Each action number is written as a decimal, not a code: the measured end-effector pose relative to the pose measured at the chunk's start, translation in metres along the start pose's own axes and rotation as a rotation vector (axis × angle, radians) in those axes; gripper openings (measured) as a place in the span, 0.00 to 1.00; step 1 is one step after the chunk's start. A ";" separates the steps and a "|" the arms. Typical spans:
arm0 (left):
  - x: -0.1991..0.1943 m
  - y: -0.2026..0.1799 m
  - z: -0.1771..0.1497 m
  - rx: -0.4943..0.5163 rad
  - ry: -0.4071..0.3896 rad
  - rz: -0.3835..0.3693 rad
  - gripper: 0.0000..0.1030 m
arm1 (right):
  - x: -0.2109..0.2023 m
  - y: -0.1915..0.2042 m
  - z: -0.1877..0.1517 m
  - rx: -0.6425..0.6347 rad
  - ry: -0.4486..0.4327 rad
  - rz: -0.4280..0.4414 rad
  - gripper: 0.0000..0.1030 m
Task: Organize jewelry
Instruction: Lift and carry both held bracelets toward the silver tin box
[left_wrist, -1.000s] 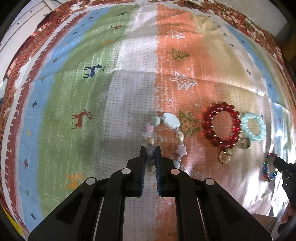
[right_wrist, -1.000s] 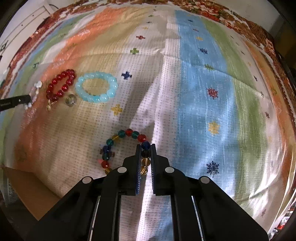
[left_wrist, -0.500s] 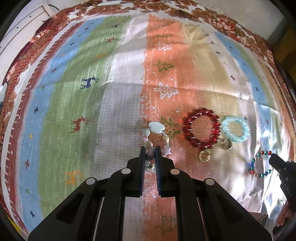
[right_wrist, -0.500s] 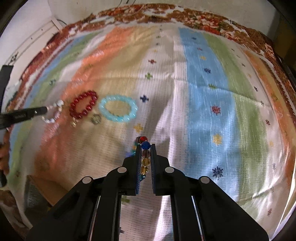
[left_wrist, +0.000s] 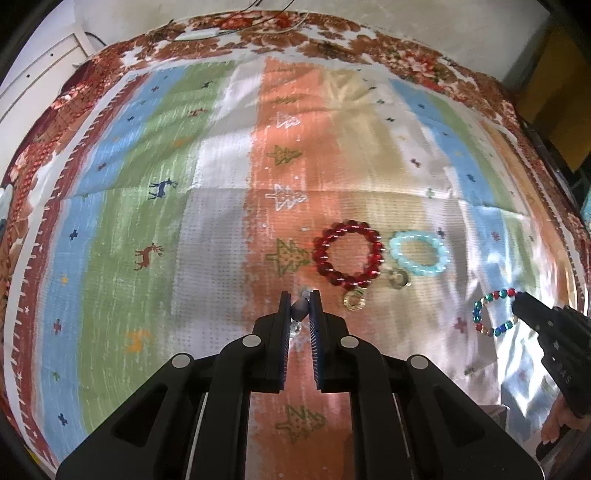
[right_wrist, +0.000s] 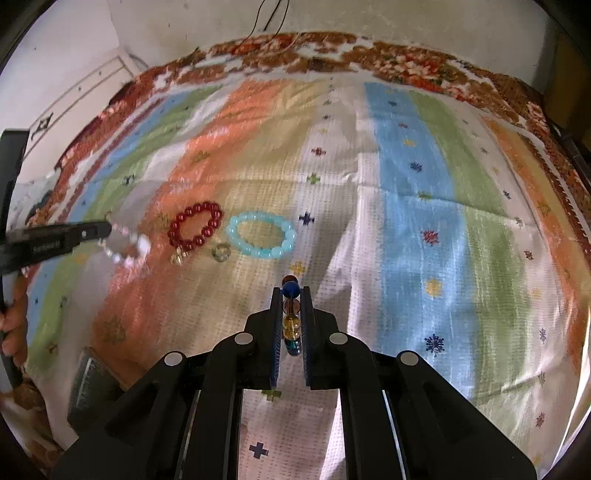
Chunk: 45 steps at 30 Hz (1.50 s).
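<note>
My left gripper (left_wrist: 300, 303) is shut on the pale mixed-bead bracelet (left_wrist: 300, 308), lifted clear of the striped cloth (left_wrist: 221, 240); in the right wrist view that bracelet (right_wrist: 127, 249) hangs from the left gripper (right_wrist: 105, 230). My right gripper (right_wrist: 290, 295) is shut on the multicoloured bead bracelet (right_wrist: 290, 323), which also shows as a loop (left_wrist: 493, 310) at the right gripper (left_wrist: 521, 301) in the left wrist view. On the cloth lie a red bead bracelet (left_wrist: 347, 258) and a light blue bead bracelet (left_wrist: 421, 253), side by side.
Two small gold rings (left_wrist: 354, 301) (left_wrist: 399, 278) lie just in front of the red and blue bracelets. A floral border (left_wrist: 332, 40) edges the cloth at the back. A white cabinet (left_wrist: 33, 70) stands at far left. A person's fingers (right_wrist: 13, 332) show at the left edge.
Both grippers have risen with their bracelets, which have come off the cloth. The cloth and the bracelets lying on it look farther away now.
</note>
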<state>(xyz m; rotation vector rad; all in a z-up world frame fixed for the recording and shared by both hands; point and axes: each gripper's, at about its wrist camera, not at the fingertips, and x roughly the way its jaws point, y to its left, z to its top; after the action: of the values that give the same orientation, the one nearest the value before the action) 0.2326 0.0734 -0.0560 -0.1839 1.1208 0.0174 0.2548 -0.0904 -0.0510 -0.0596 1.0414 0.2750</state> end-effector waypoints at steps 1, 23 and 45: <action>-0.003 -0.002 -0.002 0.002 -0.003 -0.005 0.09 | -0.002 0.000 0.001 0.002 -0.007 0.001 0.10; -0.073 -0.045 -0.037 0.088 -0.132 -0.111 0.09 | -0.043 0.021 -0.012 -0.049 -0.113 0.063 0.10; -0.097 -0.064 -0.071 0.161 -0.192 -0.133 0.09 | -0.081 0.051 -0.036 -0.160 -0.200 0.112 0.10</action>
<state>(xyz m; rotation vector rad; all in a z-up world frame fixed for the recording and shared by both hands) 0.1334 0.0071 0.0103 -0.1096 0.9117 -0.1701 0.1735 -0.0638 0.0044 -0.1162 0.8235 0.4564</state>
